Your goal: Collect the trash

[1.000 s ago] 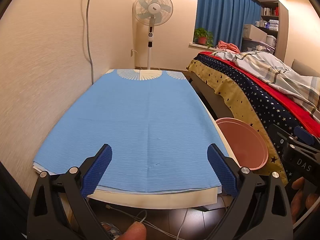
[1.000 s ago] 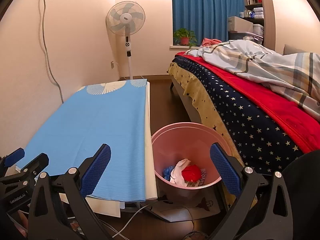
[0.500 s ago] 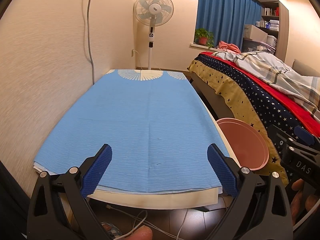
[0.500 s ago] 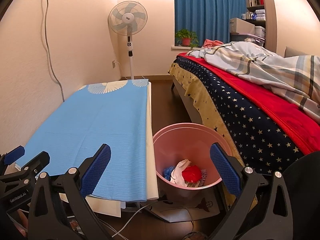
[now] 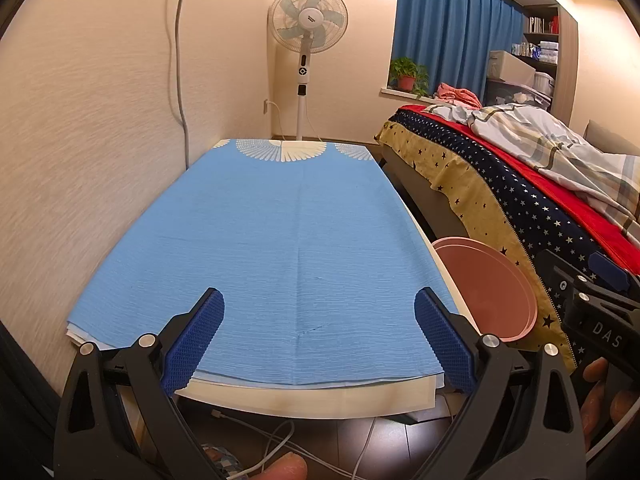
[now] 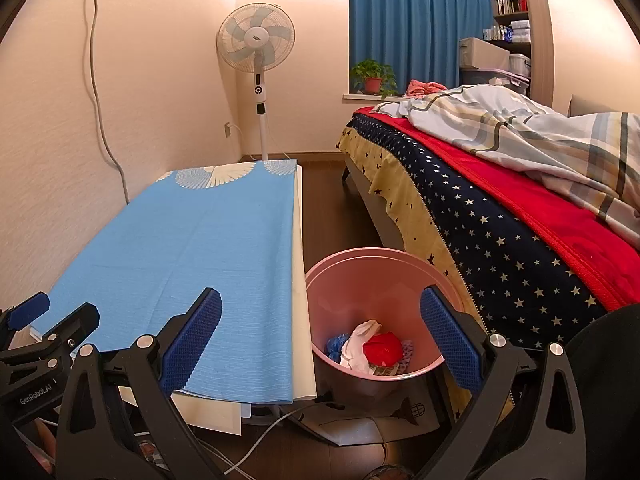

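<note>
Overall, largest first: the bed fills the right half of the right wrist view, with a red blanket, a navy star-print cover and a plaid quilt bunched on top. Blue curtains hang at upper centre above a sill with a potted plant.

Left-centre of both views: the desk, covered by a blue cloth with a white fan pattern at its far end; the cloth surface is bare. A standing fan stands behind the desk, against the far wall.

Lower centre of the right wrist view: the pink bin stands on the floor between desk and bed, just beside the desk edge. Inside it lies the trash: a red crumpled piece, white paper and a blue scrap, plus some printed bits underneath.

White cables lie on the dark floor under the near desk edge.

Left gripper: jaws spread wide, nothing between them, hovering over the near desk edge. Right gripper: jaws spread wide, nothing held, framing the bin and the desk corner.
</note>
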